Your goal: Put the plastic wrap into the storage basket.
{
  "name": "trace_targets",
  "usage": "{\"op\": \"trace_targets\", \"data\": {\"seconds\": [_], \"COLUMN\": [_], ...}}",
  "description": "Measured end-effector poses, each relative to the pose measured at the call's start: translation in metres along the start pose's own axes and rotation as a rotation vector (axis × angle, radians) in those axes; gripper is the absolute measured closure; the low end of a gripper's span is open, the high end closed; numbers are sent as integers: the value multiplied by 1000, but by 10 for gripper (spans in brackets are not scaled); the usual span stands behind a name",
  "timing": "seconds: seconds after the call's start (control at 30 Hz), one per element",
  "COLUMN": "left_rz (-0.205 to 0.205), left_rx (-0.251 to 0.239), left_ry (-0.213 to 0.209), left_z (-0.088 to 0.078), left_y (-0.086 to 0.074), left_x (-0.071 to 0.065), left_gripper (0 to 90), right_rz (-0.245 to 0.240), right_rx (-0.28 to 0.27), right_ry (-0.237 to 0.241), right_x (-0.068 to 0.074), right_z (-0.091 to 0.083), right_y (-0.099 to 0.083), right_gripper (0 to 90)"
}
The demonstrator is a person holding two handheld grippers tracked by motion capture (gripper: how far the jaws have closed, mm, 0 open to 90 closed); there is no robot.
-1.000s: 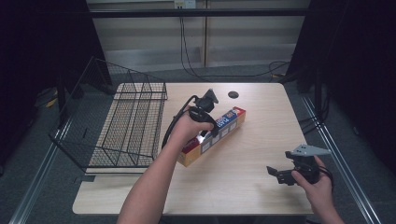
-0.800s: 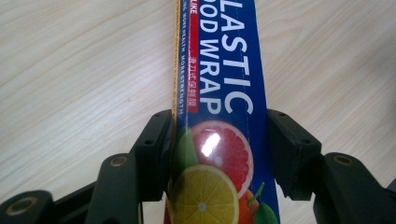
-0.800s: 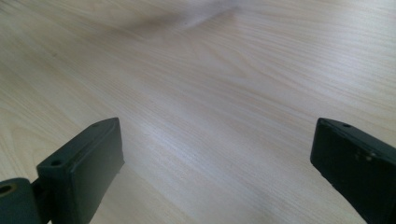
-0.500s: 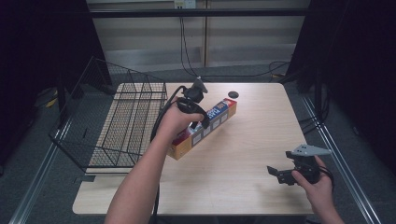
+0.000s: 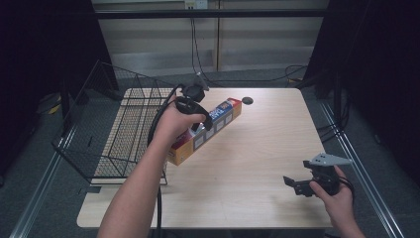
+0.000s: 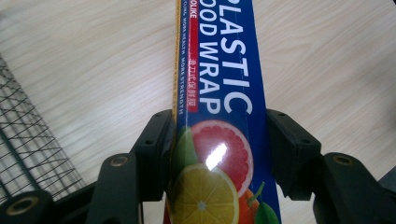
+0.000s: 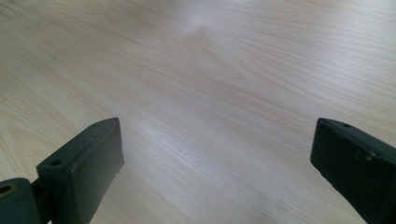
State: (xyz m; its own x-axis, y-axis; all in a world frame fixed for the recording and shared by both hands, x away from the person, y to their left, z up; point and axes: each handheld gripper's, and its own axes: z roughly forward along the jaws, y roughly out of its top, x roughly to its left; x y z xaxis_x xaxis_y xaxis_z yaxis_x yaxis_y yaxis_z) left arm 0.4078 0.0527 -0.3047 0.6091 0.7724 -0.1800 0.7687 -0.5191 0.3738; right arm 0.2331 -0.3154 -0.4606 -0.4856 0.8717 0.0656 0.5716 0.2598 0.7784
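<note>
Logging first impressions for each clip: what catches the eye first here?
The long plastic wrap box, clamped in the left gripper and carried above the table, beside the wire basket at the left. The right gripper rests open near the front right corner.

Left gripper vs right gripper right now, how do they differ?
The left gripper is shut on the long blue plastic wrap box; the right gripper stands wide open with nothing between its jaws. The left one is raised beside the black wire basket, while the right one sits low over the light wooden table near its front right corner. Both have black jaws and are hand-held.
</note>
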Motion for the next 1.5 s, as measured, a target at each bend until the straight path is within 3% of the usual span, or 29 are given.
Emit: {"op": "trace_targets", "data": {"seconds": [0.83,1.17,1.5], "left_rz": [-90,-139,-153], "left_rx": [-43,-53,-54], "left_ry": [63,86,104], "left_z": [-54,-68,-83], "left_y": [-10,-14,-16], "left_x": [24,34,41], "left_gripper": [461,462,461], "right_rz": [5,1,4], "right_rx": [-9,-6,-5], "right_ry": [-7,-5,-2], "right_x": [1,2,2], "right_z": [-2,-1,-1], "right_y": [0,0,0], "right_gripper": [24,24,24]}}
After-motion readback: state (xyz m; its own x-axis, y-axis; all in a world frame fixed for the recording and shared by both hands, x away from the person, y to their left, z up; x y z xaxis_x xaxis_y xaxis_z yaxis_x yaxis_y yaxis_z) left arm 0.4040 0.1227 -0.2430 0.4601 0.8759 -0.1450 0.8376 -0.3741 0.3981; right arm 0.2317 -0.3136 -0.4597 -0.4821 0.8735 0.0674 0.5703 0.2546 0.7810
